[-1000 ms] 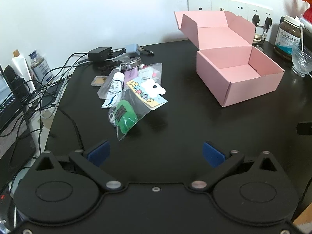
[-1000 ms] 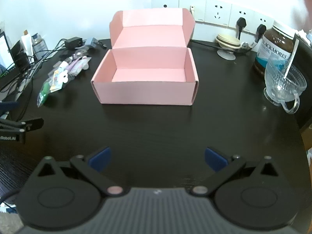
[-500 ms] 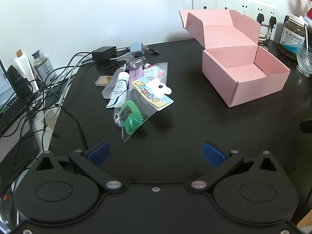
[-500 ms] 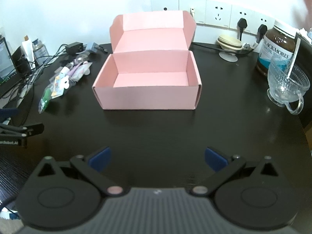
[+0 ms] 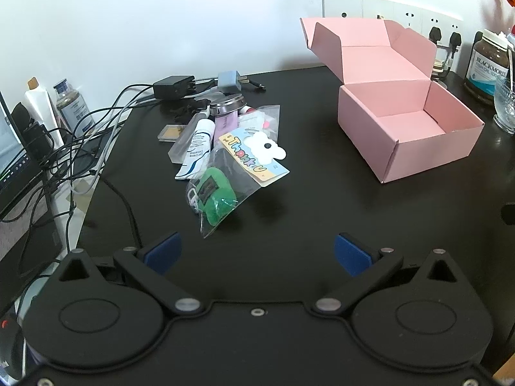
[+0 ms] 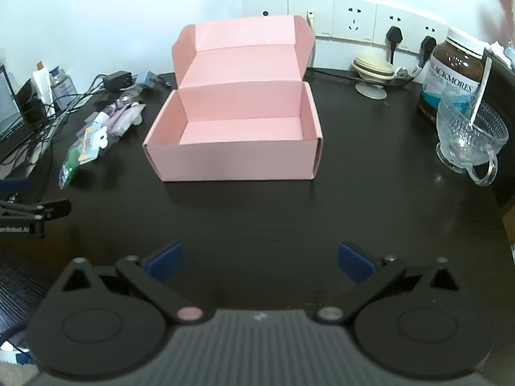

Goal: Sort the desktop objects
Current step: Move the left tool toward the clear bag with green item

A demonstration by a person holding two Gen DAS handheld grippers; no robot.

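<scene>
An open pink cardboard box (image 6: 231, 157) stands empty mid-table, its lid up; the left wrist view has the same pink box (image 5: 415, 148) at the right. A heap of small items lies left of it: a clear bag with a green object (image 5: 214, 197), a "Thank U" card bag (image 5: 254, 156), a white tube (image 5: 196, 149), a round metal tin (image 5: 227, 104). My left gripper (image 5: 257, 252) is open, a short way in front of the heap. My right gripper (image 6: 260, 260) is open, facing the box with bare table between.
Tangled cables and a black charger (image 5: 173, 85) lie at the far left by the table edge (image 5: 87, 212). A brown supplement jar (image 6: 457, 74) and a glass cup with a spoon (image 6: 470, 138) stand at the right. Wall sockets (image 6: 354, 21) line the back.
Both views have shifted slightly: the box and the heap sit a little further right in the left wrist view, and a little further off in the right wrist view. Both grippers stay open.
</scene>
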